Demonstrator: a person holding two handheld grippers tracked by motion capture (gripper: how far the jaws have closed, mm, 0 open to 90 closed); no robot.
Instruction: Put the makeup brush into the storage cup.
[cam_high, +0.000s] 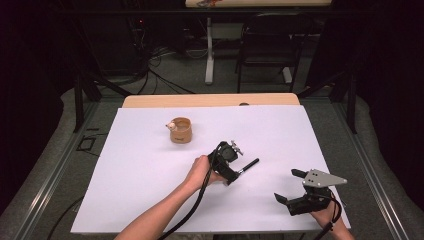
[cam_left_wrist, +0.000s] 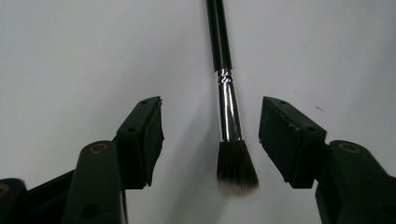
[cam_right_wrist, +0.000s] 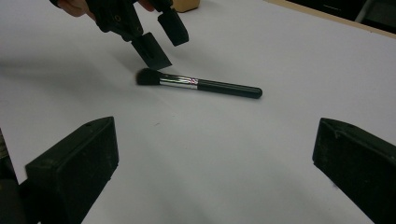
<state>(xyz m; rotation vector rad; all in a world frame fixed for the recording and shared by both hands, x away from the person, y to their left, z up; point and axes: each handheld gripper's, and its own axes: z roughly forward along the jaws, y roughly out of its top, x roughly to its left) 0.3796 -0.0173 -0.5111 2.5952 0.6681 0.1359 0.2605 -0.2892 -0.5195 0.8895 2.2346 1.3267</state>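
White counter (cam_high: 150, 190) holds a thin black makeup brush with a shiny silver neck (cam_left_wrist: 229, 116), light, best pinched there by the wide-open left tool (cam_left_wrist: 210, 135); right tool (cam_right_wrist: 210, 154) gapes too.

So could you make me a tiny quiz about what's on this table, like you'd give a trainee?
1. True or false: the left tool is shut on the makeup brush.
2. Which part of the brush lies between the left tool's jaws? A) the bristle end B) the far tip of the handle
3. Fill in: the wooden cup stands on the white ____.

Key: 1 false, both it and the right tool are open; 2 A; 3 sheet.
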